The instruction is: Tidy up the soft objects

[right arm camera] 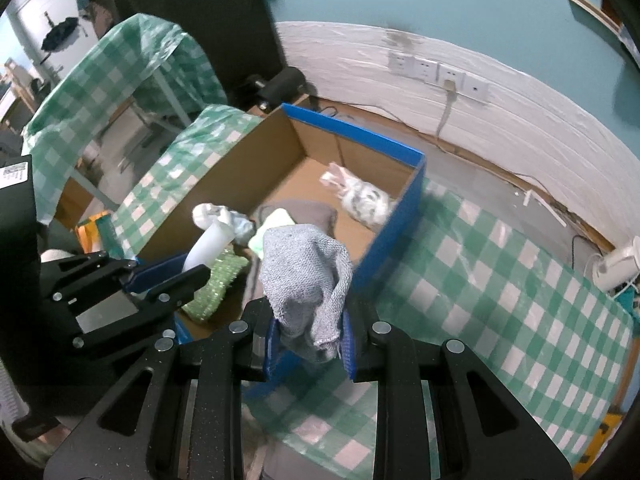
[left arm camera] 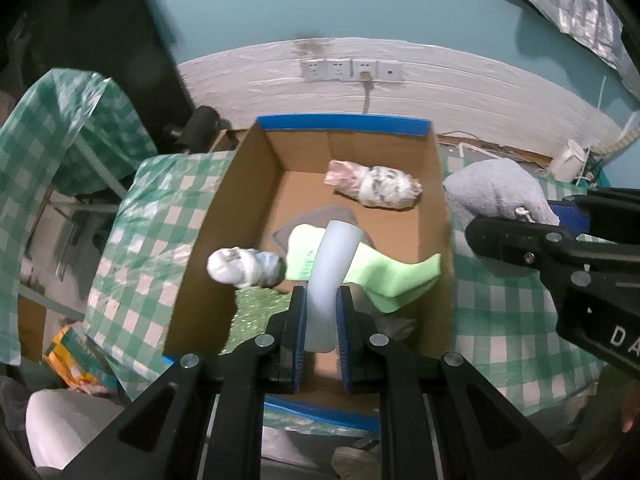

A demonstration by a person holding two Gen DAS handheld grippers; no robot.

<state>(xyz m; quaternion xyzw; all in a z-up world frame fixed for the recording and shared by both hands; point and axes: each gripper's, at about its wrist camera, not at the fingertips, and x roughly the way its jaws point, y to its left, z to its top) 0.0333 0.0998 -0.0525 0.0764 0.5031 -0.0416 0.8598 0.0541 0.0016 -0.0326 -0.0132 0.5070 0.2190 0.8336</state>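
Observation:
My left gripper (left arm camera: pixel 322 316) is shut on a white soft tube-shaped piece (left arm camera: pixel 332 264) and holds it above the near end of an open cardboard box (left arm camera: pixel 216 220) with blue edges. In the box lie a light green sock (left arm camera: pixel 384 280), a grey cloth (left arm camera: pixel 316 216), a pink-white bundle (left arm camera: pixel 376 186), a white bundle (left arm camera: pixel 244 266) and a green glittery piece (left arm camera: pixel 256 312). My right gripper (right arm camera: pixel 308 340) is shut on a grey knitted cloth (right arm camera: pixel 304 276) and holds it over the box's near right corner (right arm camera: pixel 384 252). That cloth also shows in the left wrist view (left arm camera: pixel 496 192).
The box stands on a table with a green-white checked cover (right arm camera: pixel 480 300). Another checked-covered table (right arm camera: pixel 120 64) stands to the left. A white wall with sockets (left arm camera: pixel 352 70) lies behind. A white appliance (right arm camera: pixel 616 264) sits at the far right.

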